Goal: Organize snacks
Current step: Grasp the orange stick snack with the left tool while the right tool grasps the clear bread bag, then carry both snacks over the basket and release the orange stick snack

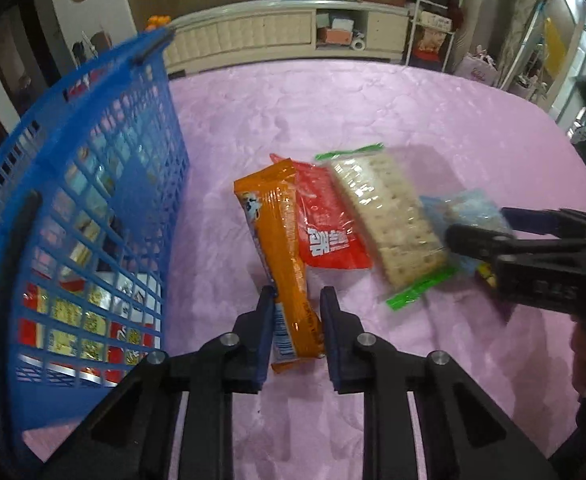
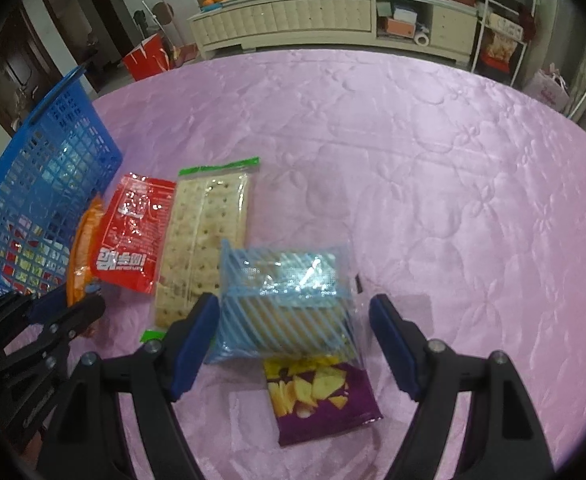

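Left gripper [image 1: 296,300] clamps the orange snack pack [image 1: 281,248]; right gripper [image 2: 293,312], jaws apart, straddles the blue-striped cracker bag [image 2: 285,304].

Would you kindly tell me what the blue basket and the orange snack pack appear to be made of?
Blue basket: apparently rigid moulded plastic, matte to slightly shiny; its walls are an open grid. Orange snack pack: probably glossy plastic film; it shows highlights and creases and a crimped end.

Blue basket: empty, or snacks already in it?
Not empty. Through the mesh wall of the blue basket, a red, white and yellow package lies on its floor. How many are inside, cannot tell.
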`<state>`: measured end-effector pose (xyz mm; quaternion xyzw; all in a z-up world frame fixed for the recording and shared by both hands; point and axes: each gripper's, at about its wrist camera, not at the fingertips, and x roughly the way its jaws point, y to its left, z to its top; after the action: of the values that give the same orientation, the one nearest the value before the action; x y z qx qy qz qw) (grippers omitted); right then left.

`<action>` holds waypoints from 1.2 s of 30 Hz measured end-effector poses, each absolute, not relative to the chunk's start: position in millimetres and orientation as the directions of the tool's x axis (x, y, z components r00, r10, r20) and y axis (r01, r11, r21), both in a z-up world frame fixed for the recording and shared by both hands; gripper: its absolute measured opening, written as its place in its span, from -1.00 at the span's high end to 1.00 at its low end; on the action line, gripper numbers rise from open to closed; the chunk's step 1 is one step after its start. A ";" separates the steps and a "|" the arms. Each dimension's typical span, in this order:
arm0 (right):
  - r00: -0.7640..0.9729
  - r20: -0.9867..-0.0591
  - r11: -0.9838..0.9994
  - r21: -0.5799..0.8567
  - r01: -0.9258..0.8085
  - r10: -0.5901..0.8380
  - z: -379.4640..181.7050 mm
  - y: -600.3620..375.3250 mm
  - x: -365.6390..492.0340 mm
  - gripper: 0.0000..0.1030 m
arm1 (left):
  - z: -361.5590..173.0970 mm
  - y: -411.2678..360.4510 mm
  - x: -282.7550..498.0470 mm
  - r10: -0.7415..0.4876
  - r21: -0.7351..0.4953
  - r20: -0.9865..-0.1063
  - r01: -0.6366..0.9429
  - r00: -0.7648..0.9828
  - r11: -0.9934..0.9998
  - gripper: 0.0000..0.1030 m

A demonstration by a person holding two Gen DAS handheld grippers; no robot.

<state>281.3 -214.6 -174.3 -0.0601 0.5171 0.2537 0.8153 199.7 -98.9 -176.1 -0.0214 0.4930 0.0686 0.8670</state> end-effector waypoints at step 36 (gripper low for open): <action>0.497 -0.755 0.825 0.103 -0.555 0.429 -47.4 -173.2 187.0 -0.15 | -53.4 -54.4 116.7 0.002 -0.064 -0.701 -0.066 0.713 0.996 0.61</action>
<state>187.0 -173.2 -47.4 -0.0769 0.4125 0.2855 0.8616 116.7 -54.4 -53.4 -0.0421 0.3783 0.0183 0.9245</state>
